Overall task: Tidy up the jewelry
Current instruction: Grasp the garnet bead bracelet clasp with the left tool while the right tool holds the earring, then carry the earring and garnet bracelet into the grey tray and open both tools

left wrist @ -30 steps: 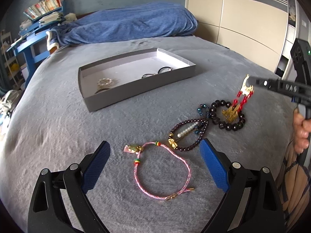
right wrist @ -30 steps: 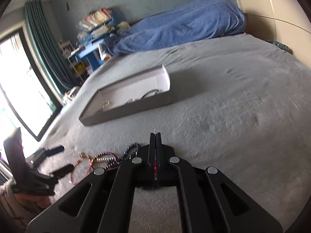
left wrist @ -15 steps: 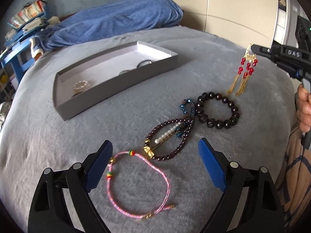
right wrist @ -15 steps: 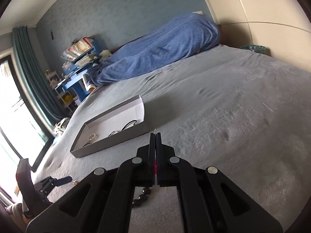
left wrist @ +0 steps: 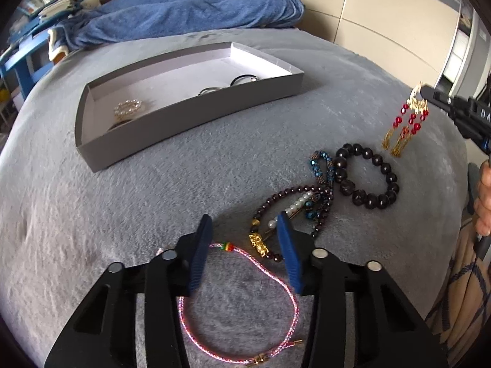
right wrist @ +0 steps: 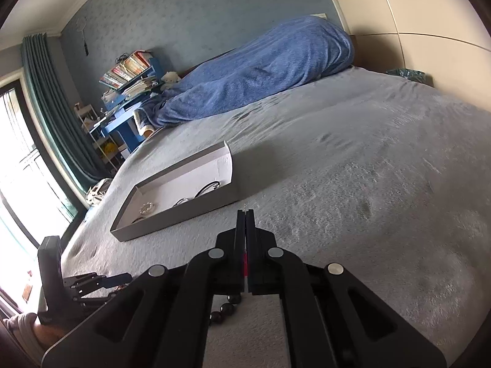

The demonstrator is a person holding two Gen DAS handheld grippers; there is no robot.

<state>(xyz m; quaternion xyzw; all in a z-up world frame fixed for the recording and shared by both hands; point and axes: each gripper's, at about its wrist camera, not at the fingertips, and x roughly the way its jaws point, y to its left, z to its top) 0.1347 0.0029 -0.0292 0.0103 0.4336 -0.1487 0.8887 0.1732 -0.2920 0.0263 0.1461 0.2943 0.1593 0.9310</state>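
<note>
Left wrist view: the left gripper (left wrist: 244,239), jaws just closing, half-open, is straddling the pink cord bracelet (left wrist: 267,263) on the bed (left wrist: 92,230), pads not touching; the right gripper (left wrist: 425,93) is dangling a red-beaded earring (left wrist: 408,122)

Right wrist view: the right gripper (right wrist: 245,214), clamped on the earring's hook, is pointing toward the grey tray (right wrist: 184,217), which is already containing some jewelry

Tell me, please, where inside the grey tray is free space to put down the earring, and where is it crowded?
In the tray, the far strip of floor along the back wall is bare. The left end holds a pearl bracelet, and dark rings lie right of the middle. On the bed, the bracelets crowd together near the left gripper.
</note>
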